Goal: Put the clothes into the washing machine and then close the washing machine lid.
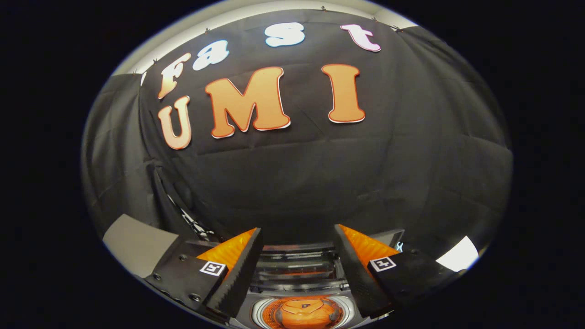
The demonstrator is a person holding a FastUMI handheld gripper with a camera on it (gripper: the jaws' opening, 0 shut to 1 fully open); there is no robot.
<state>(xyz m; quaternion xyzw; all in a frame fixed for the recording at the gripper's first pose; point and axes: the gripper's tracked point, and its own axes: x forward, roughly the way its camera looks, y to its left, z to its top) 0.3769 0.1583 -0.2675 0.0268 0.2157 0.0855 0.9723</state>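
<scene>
We see matt, creased cloth on the booth wall (297, 183), glossy hard plastic on the washing machine (297, 269), soft folded fabric in the clothes (304, 313) in its drum, and ribbed pads (228, 251) on the spread-apart gripper (299, 237).

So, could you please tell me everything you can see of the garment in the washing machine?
The orange garment lies bunched inside the round drum of the washing machine, whose lid stands open behind it. It looks like soft cloth, folded into a rounded heap with a seam or collar line across its top and a small dark mark near the middle. It sits below and between the fingers of the open gripper, which does not touch it.
</scene>
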